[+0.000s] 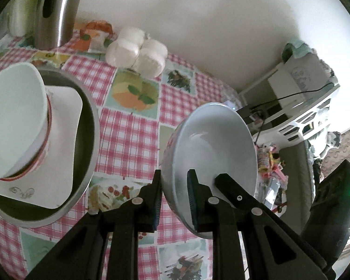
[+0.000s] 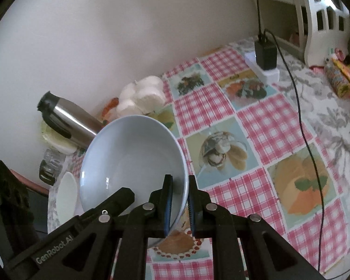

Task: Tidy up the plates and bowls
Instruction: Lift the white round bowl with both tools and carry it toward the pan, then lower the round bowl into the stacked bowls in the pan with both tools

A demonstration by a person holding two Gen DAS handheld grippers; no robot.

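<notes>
Mid-carry, by the look of it: bowl (image 1: 212,144) lifted clear of the table (image 1: 133,128), tipped on its side, not yet set down anywhere. Clamped on its rim by the left gripper (image 1: 175,198), one pad outside the wall, the other inside. Clamped likewise by the right gripper (image 2: 180,200), left pad inside the bowl, right pad outside, both pressed close on the rim. Seems to be one and the same bowl in both views, so probably a two-handed hold or a pass from one side to the other; cannot tell which.

In the left view, just beside the inner pad, a further black finger reaches into the bowl, likely the right gripper's. Bulk of that gripper sits at the far right edge, with a green light.

Likely goal: the metal basin (image 1: 94,135) to the left, already holding a square plate (image 1: 65,116) with more white dishes stacked on top. Bowl well apart from it, with checked cloth between.

Next move calls for:
- letting one grip go while the other stays firm
- levelling the bowl, since it hangs steeply tilted from its rim
- swinging it left and lowering it gently onto or beside the stack, mindful of the thin rim hold and the smooth glaze.

Flask (image 2: 74,121) stands behind the bowl, near the wall, out of the path.
</notes>
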